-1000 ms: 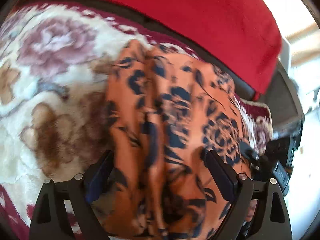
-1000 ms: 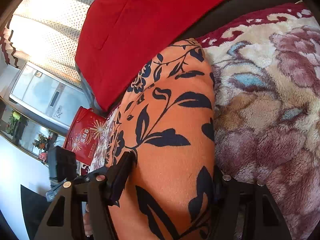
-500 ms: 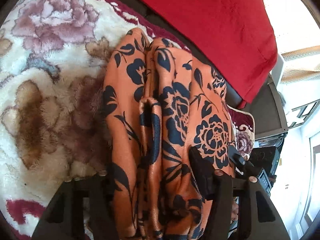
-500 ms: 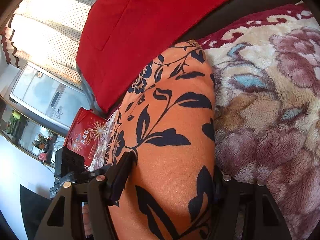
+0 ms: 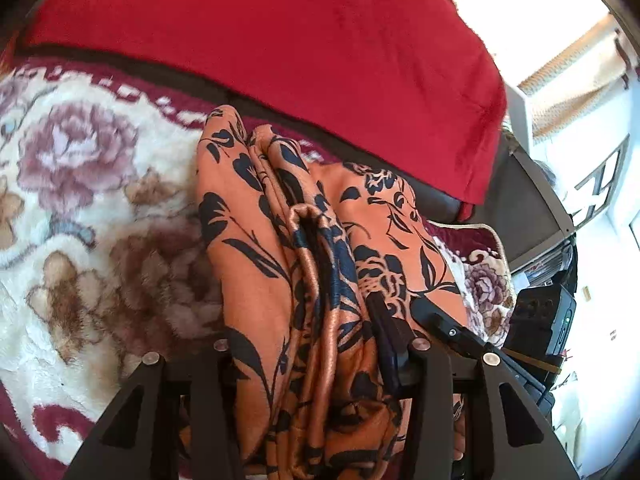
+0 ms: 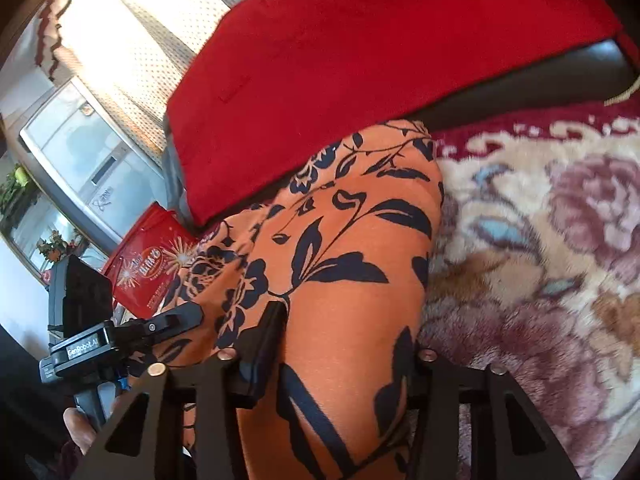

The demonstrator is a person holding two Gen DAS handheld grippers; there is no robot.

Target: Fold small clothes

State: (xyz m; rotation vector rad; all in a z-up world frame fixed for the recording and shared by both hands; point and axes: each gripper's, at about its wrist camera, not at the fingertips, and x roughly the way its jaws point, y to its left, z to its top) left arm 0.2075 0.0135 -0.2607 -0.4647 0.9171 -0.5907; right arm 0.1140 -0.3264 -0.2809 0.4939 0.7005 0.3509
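My left gripper point(image 5: 308, 344) and right gripper point(image 6: 340, 344) each pinch the orange floral garment point(image 5: 280, 240), bunched on the floral blanket point(image 5: 100, 208) beside the red cushion point(image 5: 280, 40).

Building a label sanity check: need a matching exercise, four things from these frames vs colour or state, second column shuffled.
Things:
1. garment
2. blanket
3. cushion
4. bag

Descriptions:
A. plain red, lies behind the garment
B. orange, dark floral print, clamped by both grippers
C. red, with gold starburst print
D. cream plush with big roses, under the garment

Pairs: 1-B, 2-D, 3-A, 4-C
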